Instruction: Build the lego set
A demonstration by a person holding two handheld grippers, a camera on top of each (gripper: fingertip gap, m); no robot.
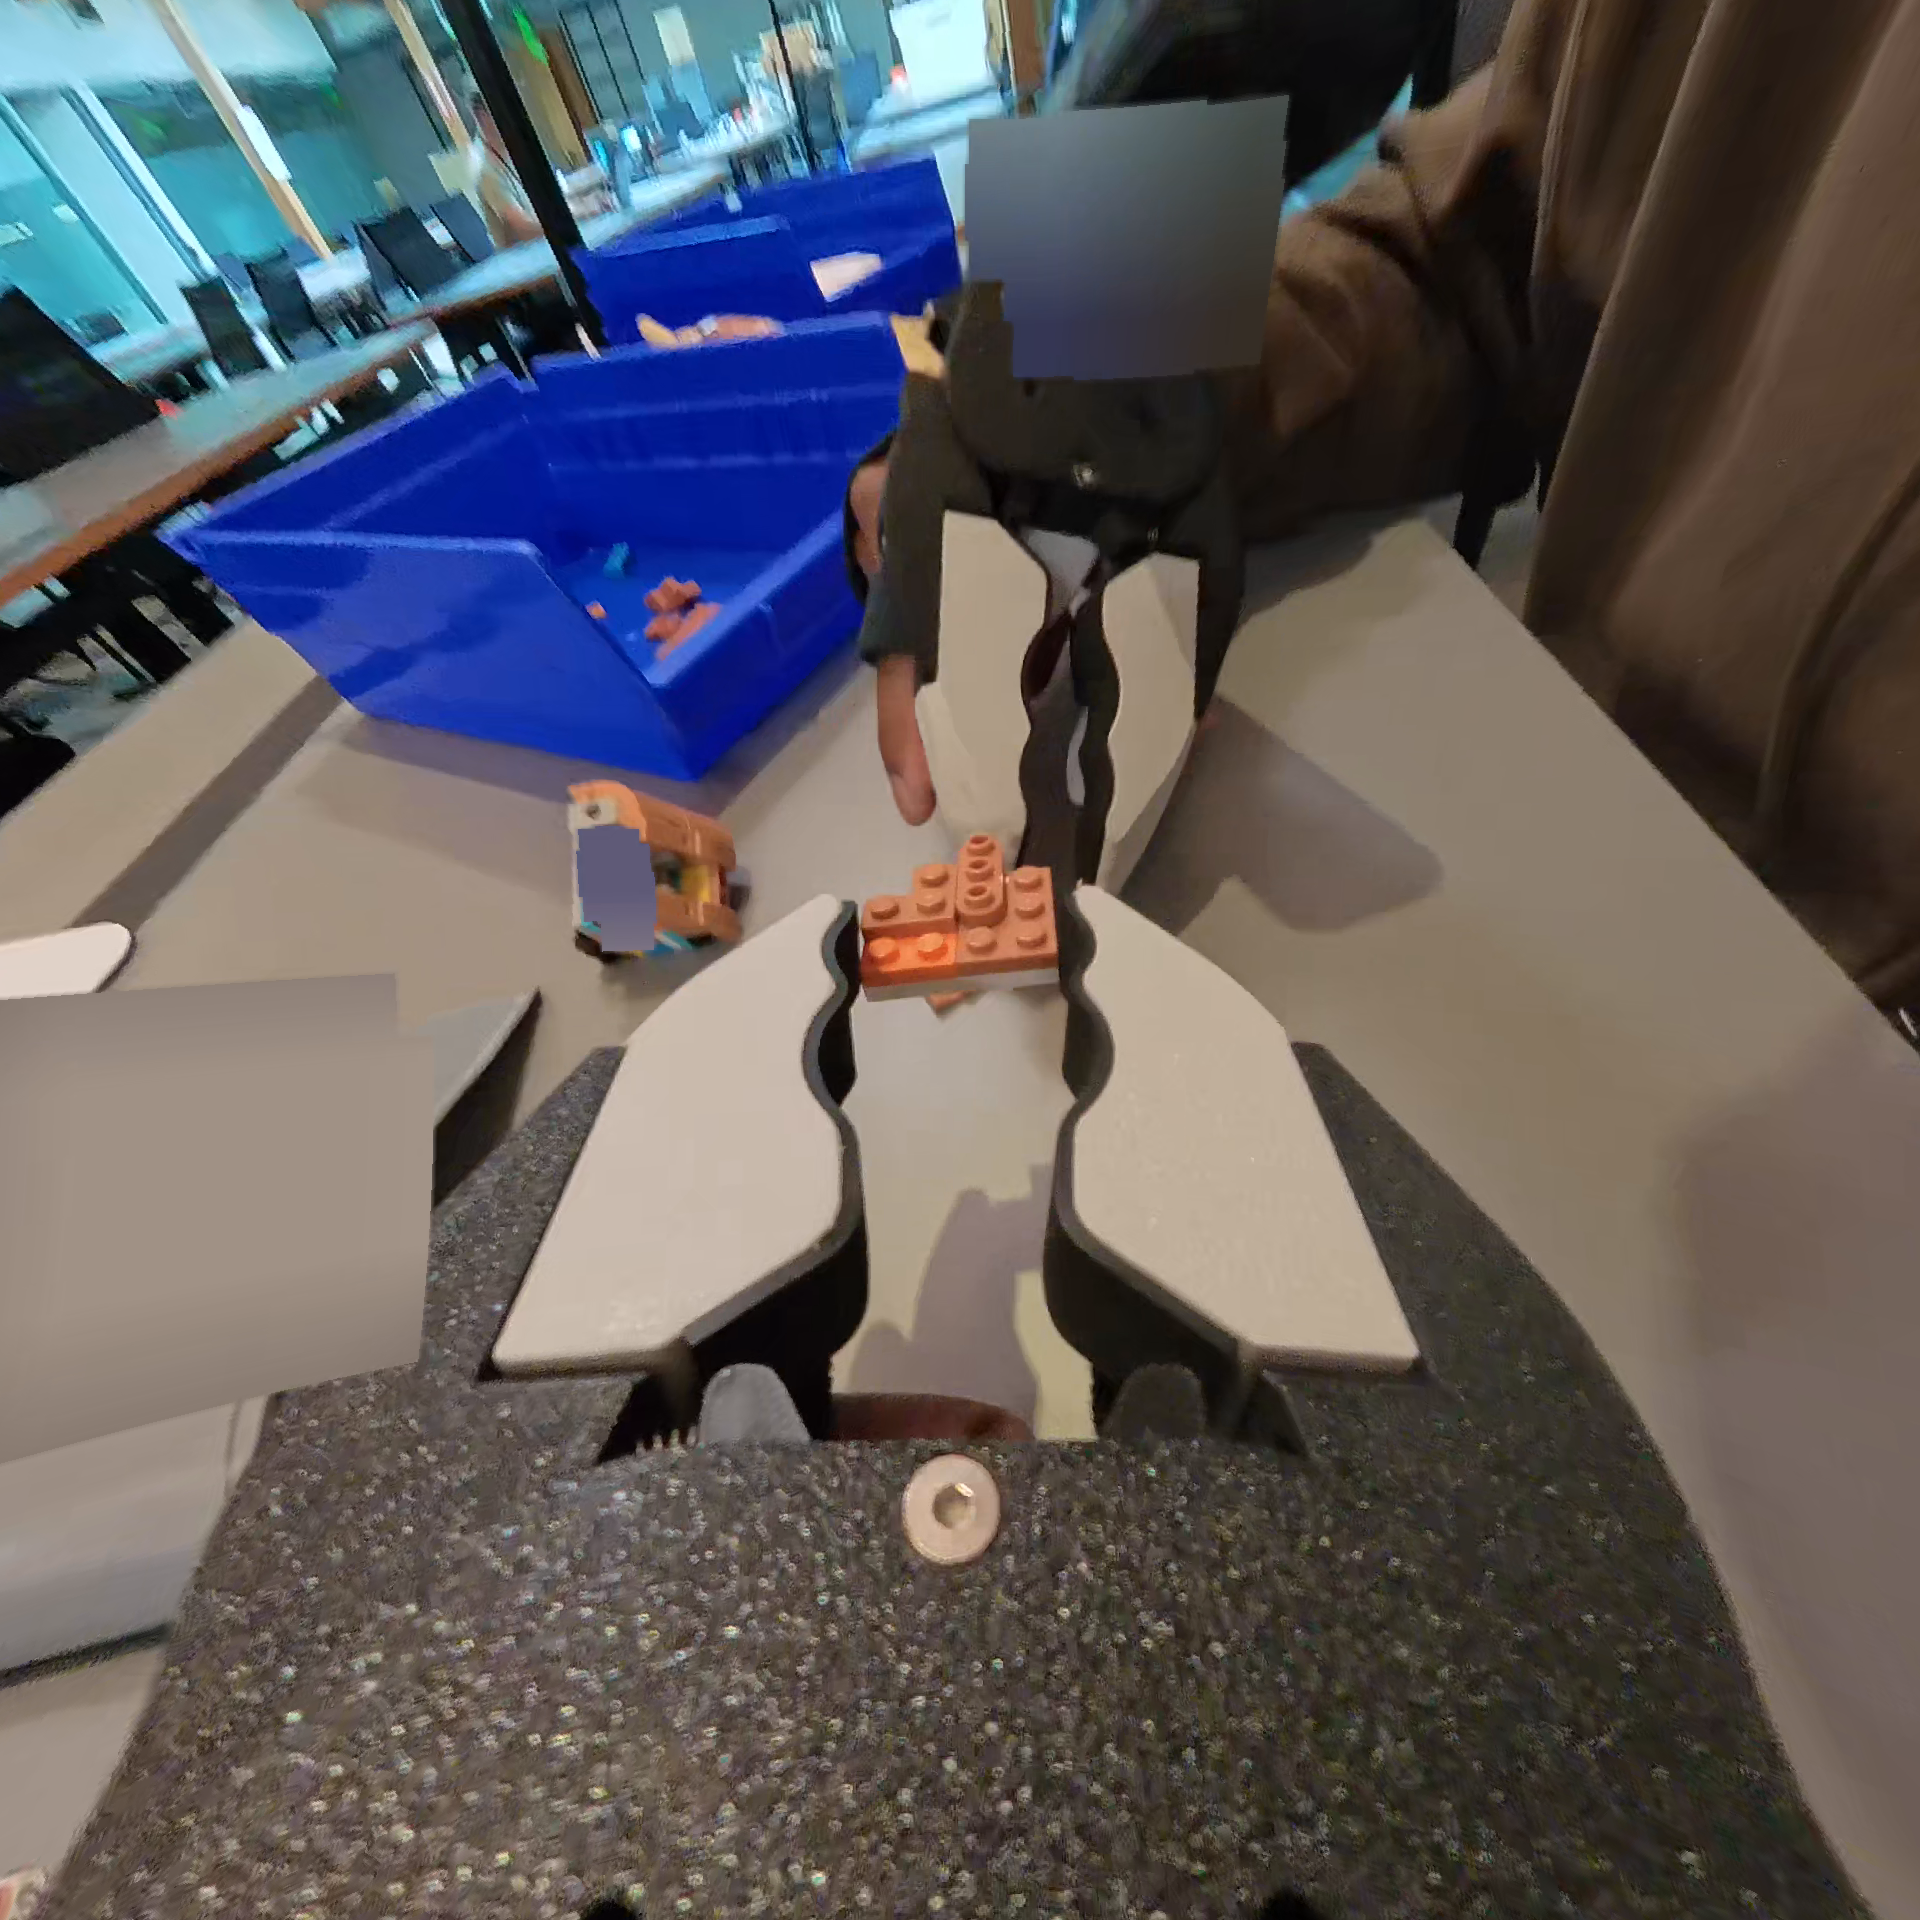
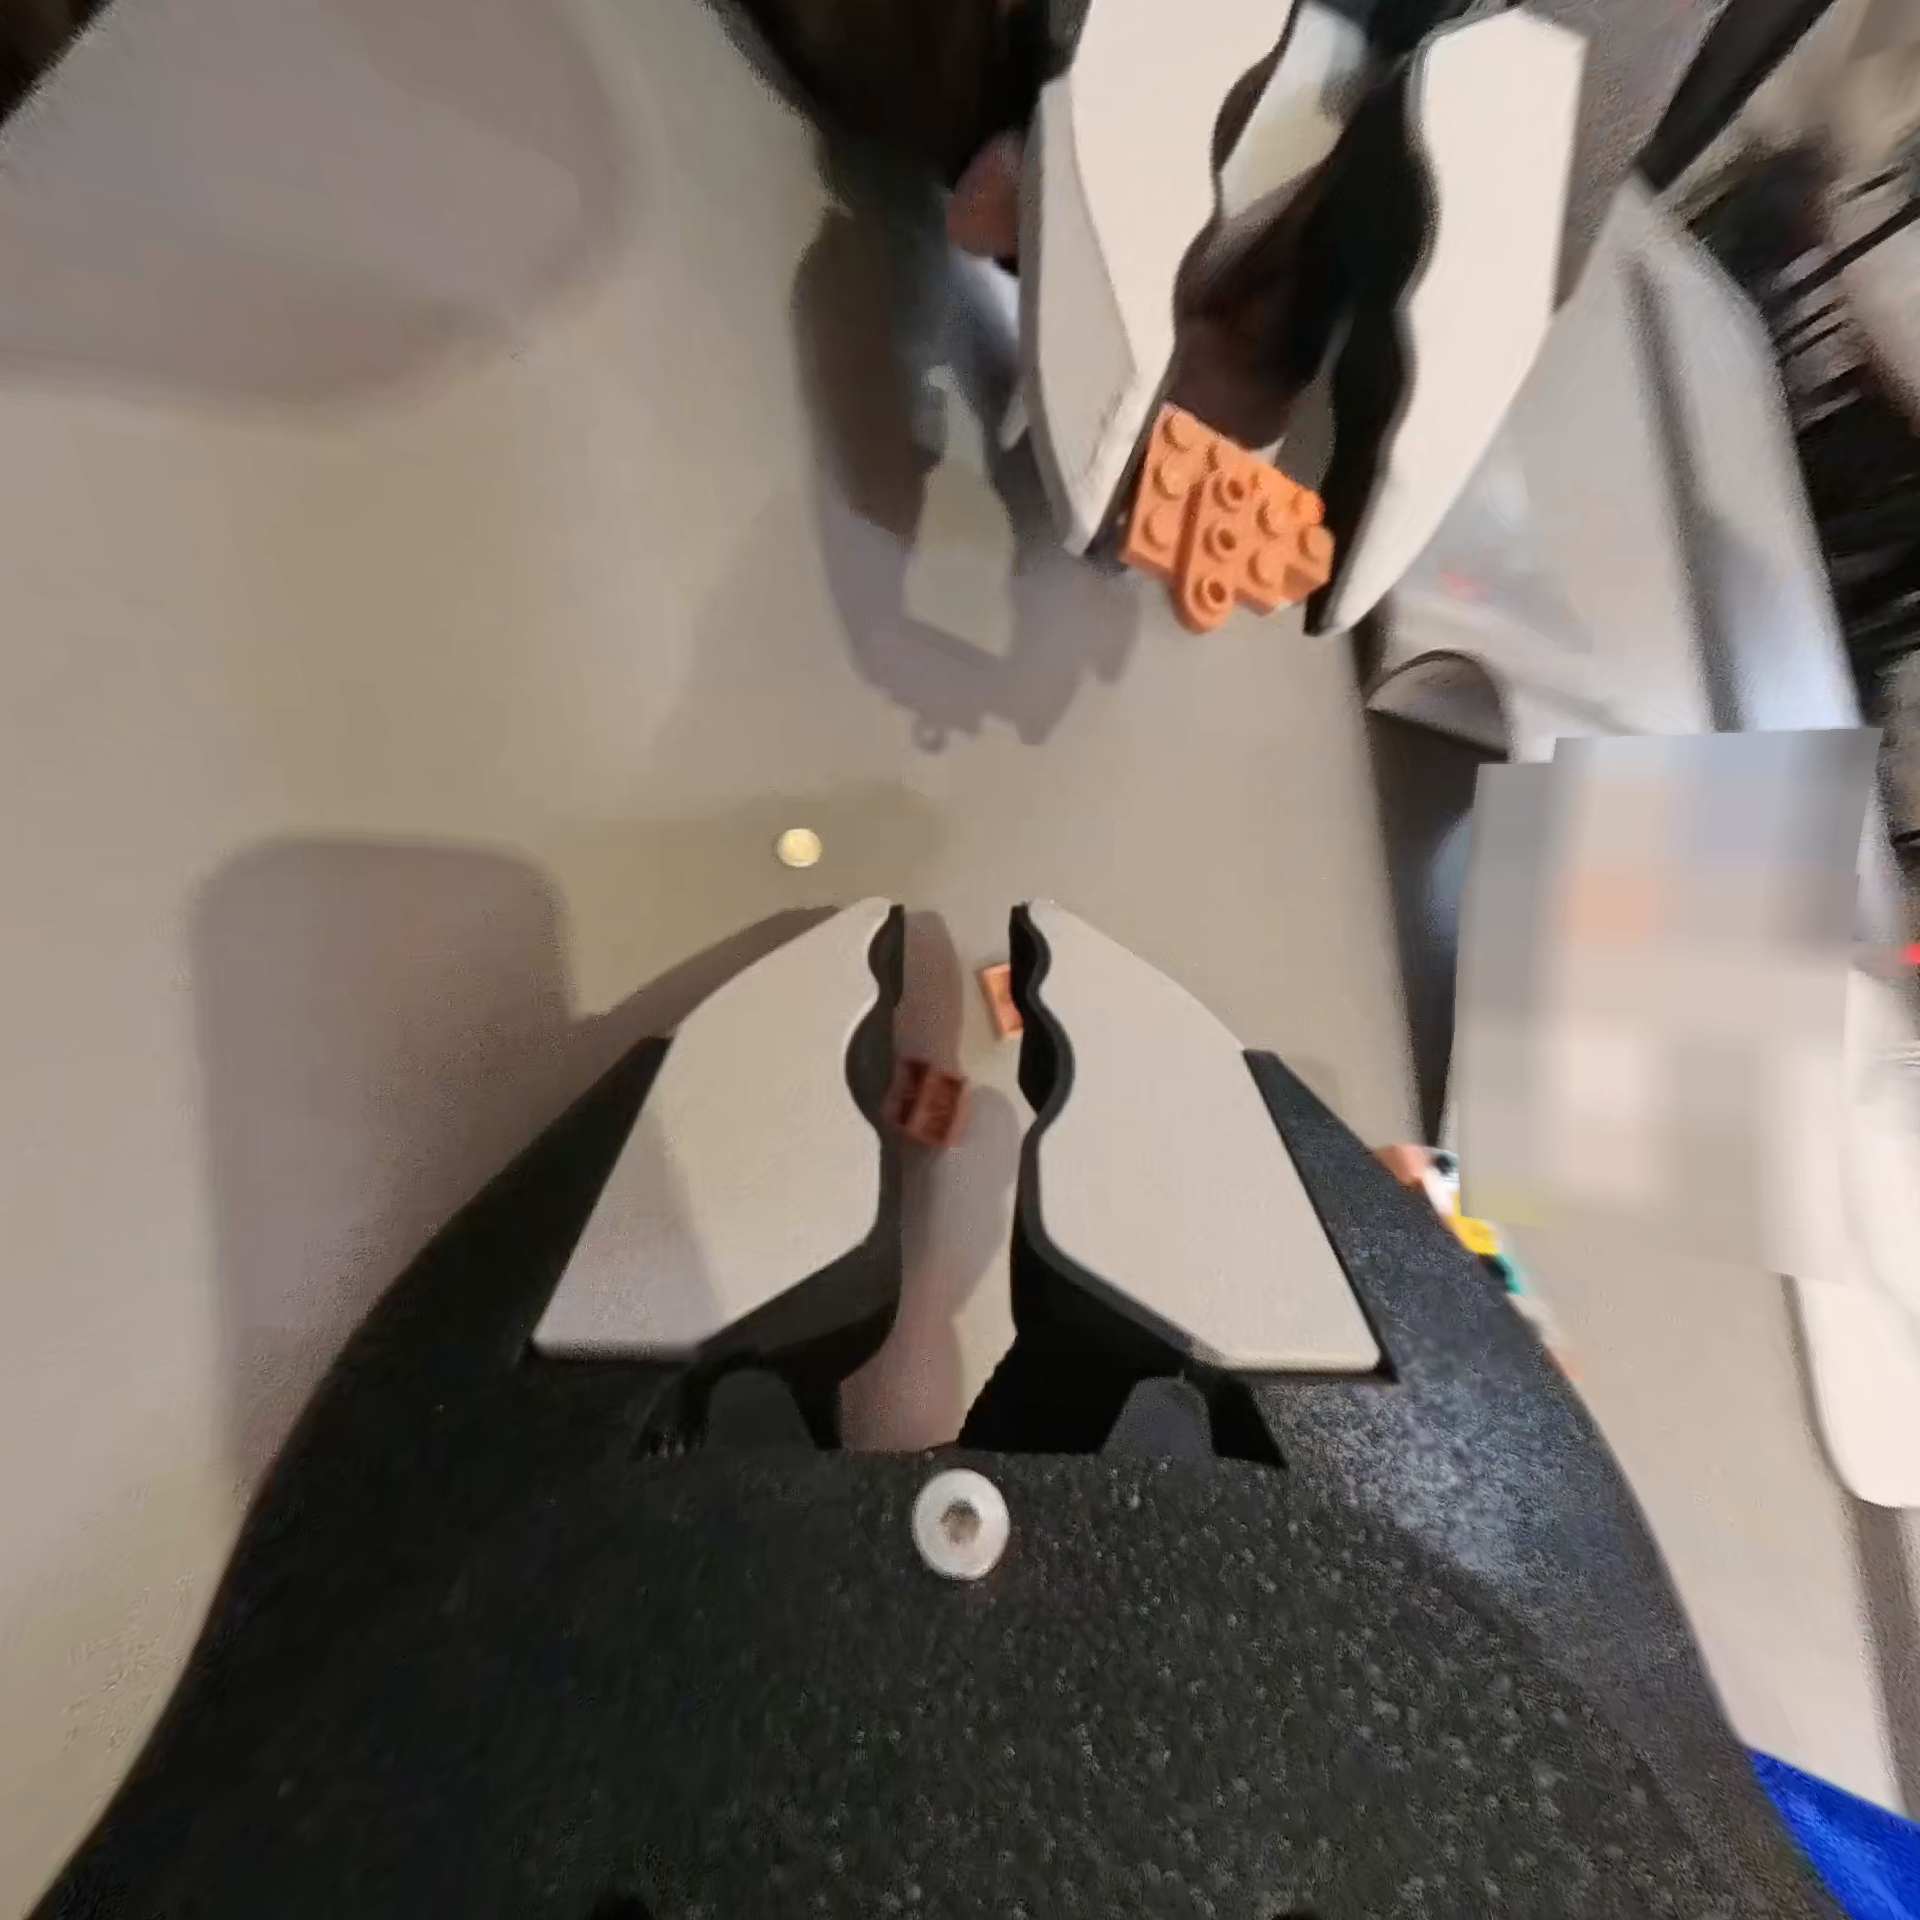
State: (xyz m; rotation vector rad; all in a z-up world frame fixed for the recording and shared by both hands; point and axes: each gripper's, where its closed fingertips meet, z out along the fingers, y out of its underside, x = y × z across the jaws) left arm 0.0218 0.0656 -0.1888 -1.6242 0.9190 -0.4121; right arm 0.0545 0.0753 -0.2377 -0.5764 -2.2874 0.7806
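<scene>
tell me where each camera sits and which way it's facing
Left wrist view: on the left tool, looking level across the table at the orange assembly it grips; the bins, a sleeve and fingers show beyond.
Right wrist view: on the right tool, looking steeply down at the table and two loose bricks between its open fingers.
Shared: the assembly, and each view shows the other tool, left and right.

orange studded brick cluster (image 1: 961, 928), clamped between tongs
</scene>
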